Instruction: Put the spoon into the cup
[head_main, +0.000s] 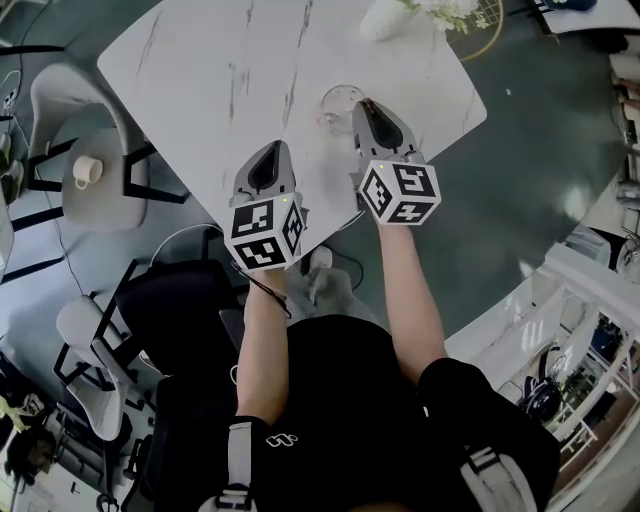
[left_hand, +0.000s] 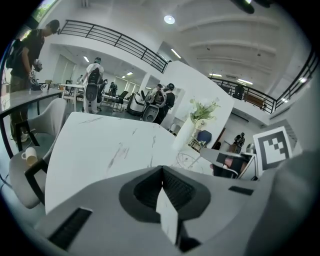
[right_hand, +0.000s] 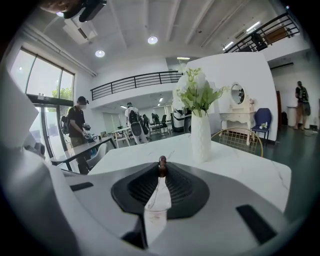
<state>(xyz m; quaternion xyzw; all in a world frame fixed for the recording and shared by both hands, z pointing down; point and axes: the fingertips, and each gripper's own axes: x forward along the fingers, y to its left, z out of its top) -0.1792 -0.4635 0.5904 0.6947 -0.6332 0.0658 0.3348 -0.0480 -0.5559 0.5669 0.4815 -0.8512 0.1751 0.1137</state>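
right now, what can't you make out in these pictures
- Spoon: the right gripper view shows only a brown tip pinched in the shut jaws; the right hand-held gripper hides the rest.
- Cup: head view, partly covered by that gripper; contents unclear.
- Vase: cut off by the head view's top edge.

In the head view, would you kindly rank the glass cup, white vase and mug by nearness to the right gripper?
1. Glass cup, at the right gripper's tip.
2. White vase, far edge of the table.
3. Mug, on the left chair.
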